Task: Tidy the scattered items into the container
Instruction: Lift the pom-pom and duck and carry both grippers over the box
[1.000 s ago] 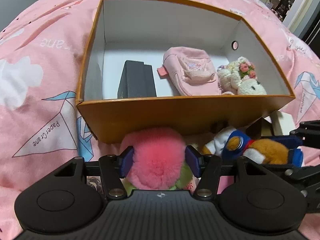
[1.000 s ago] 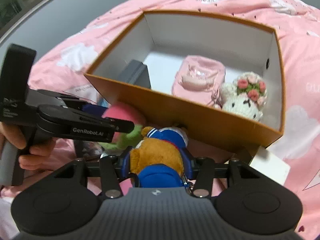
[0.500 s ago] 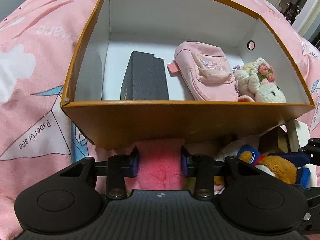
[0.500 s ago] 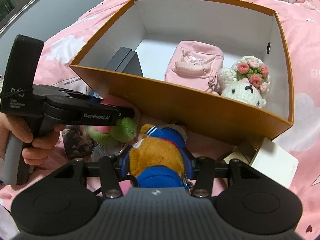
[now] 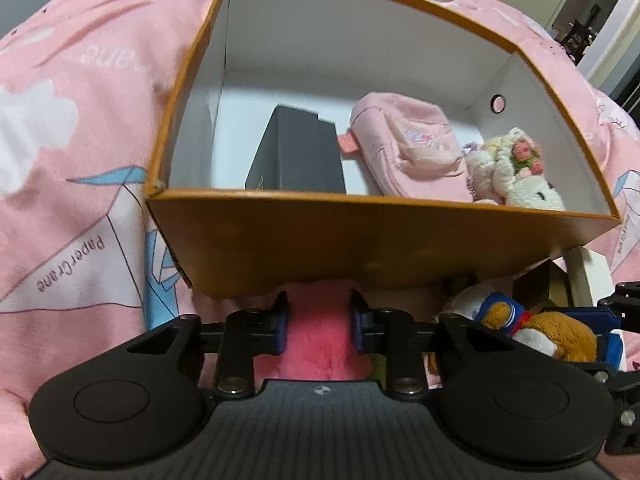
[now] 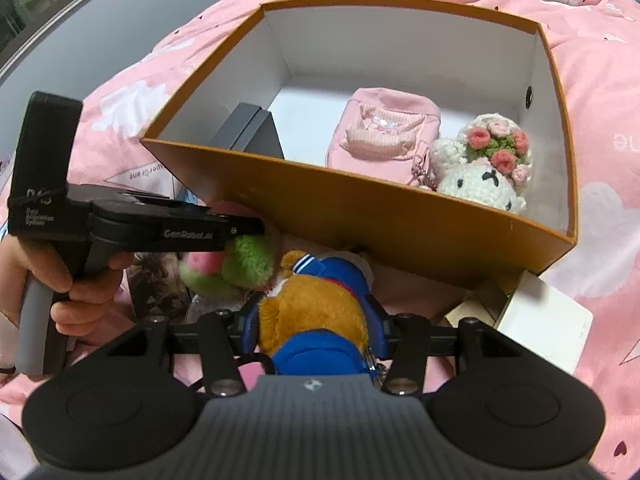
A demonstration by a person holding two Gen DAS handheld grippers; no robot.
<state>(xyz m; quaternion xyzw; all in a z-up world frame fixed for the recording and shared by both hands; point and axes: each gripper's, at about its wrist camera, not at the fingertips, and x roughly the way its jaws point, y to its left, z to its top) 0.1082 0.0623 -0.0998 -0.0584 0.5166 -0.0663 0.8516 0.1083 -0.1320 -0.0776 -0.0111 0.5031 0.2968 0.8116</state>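
In the left wrist view the left gripper (image 5: 319, 328) sits low in the centre of the frame, its jaws having just been closing, and they now squeeze a pink fluffy toy (image 5: 320, 344) between them, the fur bulging toward the camera; I'd say the pinch is tight because the thing is so soft. Right above it stands the near wall of the orange box (image 5: 360, 248), filling the middle of the frame, so the toy must go up over that rim before it can drop inside. Inside, a dark case (image 5: 298, 156) lies at centre, a pink pouch (image 5: 408, 140) to its right and a crocheted bunny (image 5: 516, 172) at the far right; the left part of the floor is bare, the likeliest landing spot. The box rests on a pink duvet (image 5: 80, 120). In the right wrist view the right gripper (image 6: 316, 322), lower centre, is clamped at about half width on a brown plush bear (image 6: 316, 304) in blue clothes, lying in front of the box wall. At left a hand (image 6: 60, 276) grips the other tool's handle, and the pink toy's green part (image 6: 240, 264) bulges beneath its tip, almost touching the bear, so the two could jostle if lifted together. A white card box (image 6: 548, 320) lies at lower right beside the box corner.
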